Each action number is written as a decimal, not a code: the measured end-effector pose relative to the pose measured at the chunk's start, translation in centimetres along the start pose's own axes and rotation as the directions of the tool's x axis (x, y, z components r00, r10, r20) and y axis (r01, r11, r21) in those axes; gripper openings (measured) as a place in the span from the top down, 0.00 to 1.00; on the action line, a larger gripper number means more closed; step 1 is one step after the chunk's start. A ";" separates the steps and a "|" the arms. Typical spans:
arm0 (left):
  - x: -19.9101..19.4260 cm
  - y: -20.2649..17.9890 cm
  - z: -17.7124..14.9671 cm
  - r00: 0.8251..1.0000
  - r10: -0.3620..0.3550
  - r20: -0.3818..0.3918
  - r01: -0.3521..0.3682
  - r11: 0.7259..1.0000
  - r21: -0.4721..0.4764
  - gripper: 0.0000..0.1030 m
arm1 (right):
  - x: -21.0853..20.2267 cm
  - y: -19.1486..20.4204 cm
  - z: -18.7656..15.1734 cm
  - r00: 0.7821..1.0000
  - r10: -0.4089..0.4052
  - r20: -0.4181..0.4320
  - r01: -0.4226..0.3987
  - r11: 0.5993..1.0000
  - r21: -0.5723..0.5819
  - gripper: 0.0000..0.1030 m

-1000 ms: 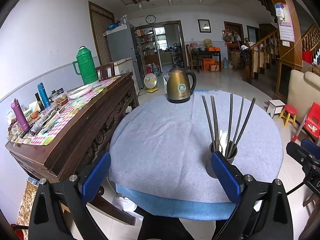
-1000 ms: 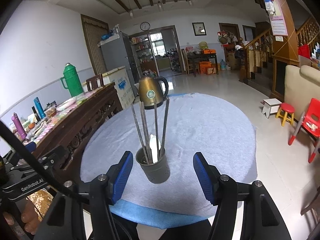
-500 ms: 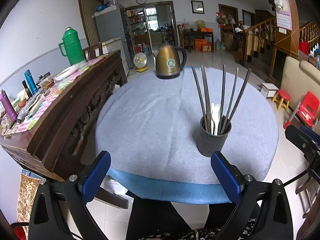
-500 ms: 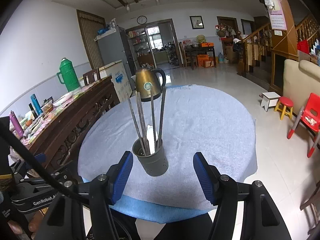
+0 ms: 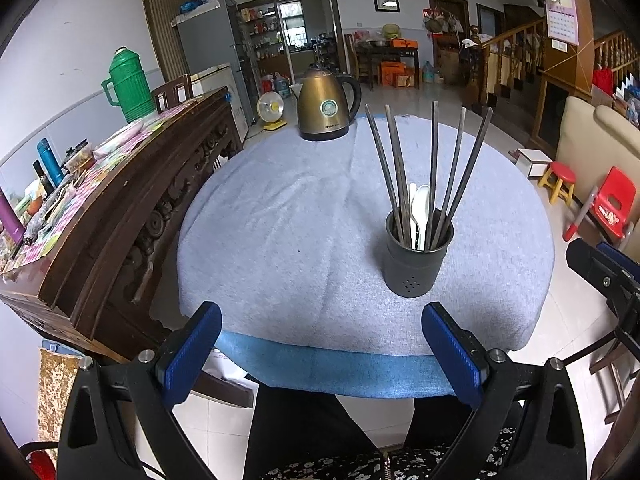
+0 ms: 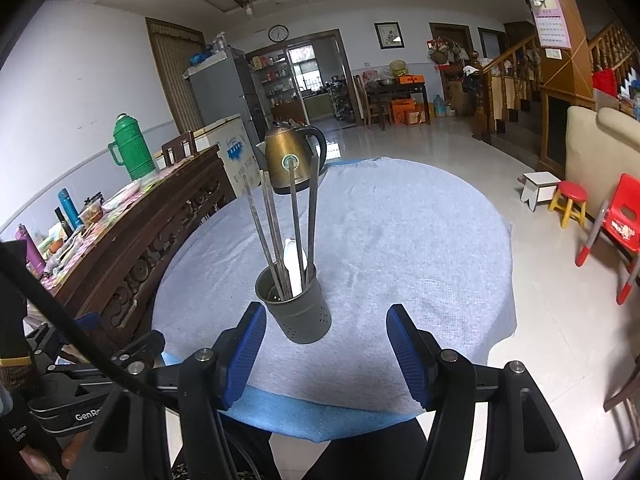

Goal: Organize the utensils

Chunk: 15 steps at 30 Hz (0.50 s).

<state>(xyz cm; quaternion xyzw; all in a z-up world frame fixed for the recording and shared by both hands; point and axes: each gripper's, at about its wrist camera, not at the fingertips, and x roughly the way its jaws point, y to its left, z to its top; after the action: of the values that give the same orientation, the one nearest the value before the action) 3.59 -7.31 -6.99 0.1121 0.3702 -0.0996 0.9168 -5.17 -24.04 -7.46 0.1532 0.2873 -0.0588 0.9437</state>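
Your right gripper (image 6: 324, 350) is holding its fingers wide apart, with nothing in them. Your left gripper (image 5: 322, 354) is gaping empty too. The dark cup (image 6: 296, 310) is standing just past your right fingers, near the counter (image 6: 420, 260) edge. It is holding long chopsticks (image 6: 292, 216) and a white spoon (image 6: 294, 260). The sticks are probably thin, stiff and slippery, so pinch one near its top.
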 end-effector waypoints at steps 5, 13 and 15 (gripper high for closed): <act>0.0 0.0 0.0 1.000 0.004 0.000 -0.004 1.000 0.000 0.03 | 0.0 -0.2 -0.2 1.000 0.001 -0.004 -0.001 1.000 0.001 0.36; 0.1 0.5 -0.1 1.000 0.012 -0.001 -0.012 1.000 -0.018 0.03 | 0.2 0.3 -0.2 1.000 0.004 -0.010 -0.004 1.000 -0.009 0.36; 0.1 0.6 -0.1 1.000 0.012 -0.001 -0.012 1.000 -0.021 0.03 | 0.2 0.4 -0.2 1.000 0.004 -0.011 -0.004 1.000 -0.011 0.36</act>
<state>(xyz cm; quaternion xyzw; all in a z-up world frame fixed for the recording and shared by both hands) 3.77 -6.68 -7.02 0.1049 0.3708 -0.0901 0.9184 -5.03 -23.62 -7.66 0.1489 0.2927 -0.0543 0.9430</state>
